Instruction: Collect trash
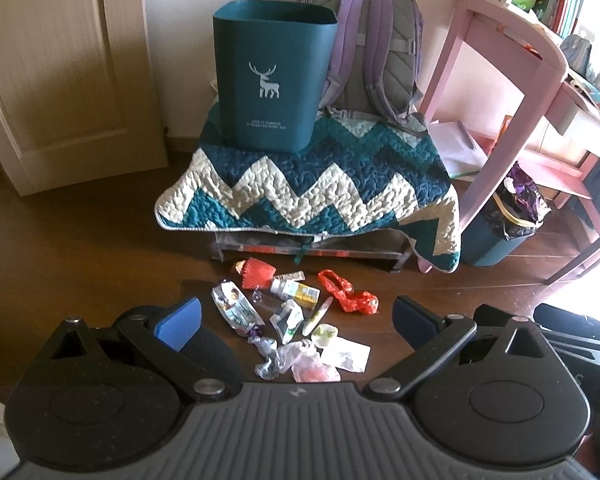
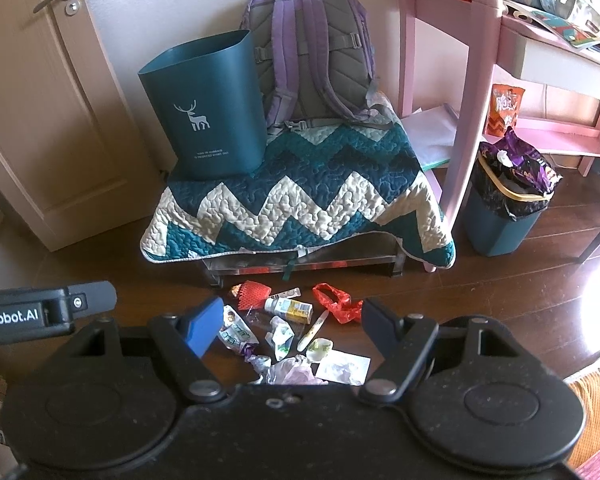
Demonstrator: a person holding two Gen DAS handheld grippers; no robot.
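Left gripper [image 1: 296, 322], right gripper [image 2: 292, 326]: jaws wide, empty, above floor. Trash [image 1: 296, 328]: loose heap at 12 o'clock, just ahead. Bin [image 1: 270, 76]: farther at 12, on quilt [image 1: 300, 184]. Risk: soft wrappers may slip or snag neighbours

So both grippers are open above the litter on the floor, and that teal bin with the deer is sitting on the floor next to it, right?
Not quite. The deer bin stands on the zigzag quilt over the bench, as the right wrist view shows. The left gripper and right gripper are open above the litter.
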